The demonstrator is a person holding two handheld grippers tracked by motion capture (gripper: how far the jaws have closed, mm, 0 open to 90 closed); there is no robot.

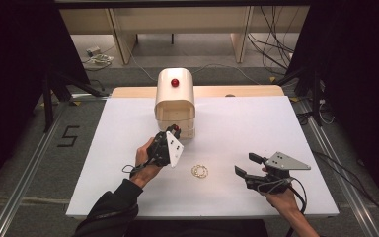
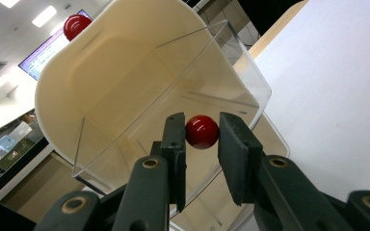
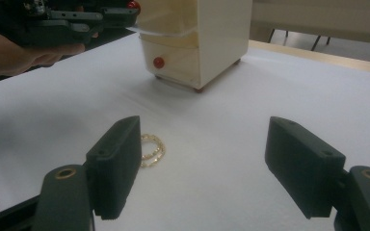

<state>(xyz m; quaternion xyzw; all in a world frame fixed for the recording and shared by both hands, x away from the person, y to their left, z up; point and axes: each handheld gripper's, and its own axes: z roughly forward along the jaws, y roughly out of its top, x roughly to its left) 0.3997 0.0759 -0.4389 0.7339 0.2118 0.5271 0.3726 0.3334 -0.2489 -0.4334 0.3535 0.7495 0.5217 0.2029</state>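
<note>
Cream plastic drawer box (image 1: 175, 101): upright; clear drawer (image 2: 192, 86) pulled toward person. Left gripper (image 2: 201, 139) narrowly clasps its red round knob (image 2: 202, 131). Right gripper (image 3: 202, 163) wide, empty.

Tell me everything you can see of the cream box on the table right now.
The glossy cream plastic box with a rounded top stands upright at the far middle of the white table. A red round knob sits on its top, another on its lowest drawer. A clear plastic drawer is pulled partly out of its upper front. The left gripper has its jaws on either side of that drawer's red knob; actual contact is unclear.
</note>
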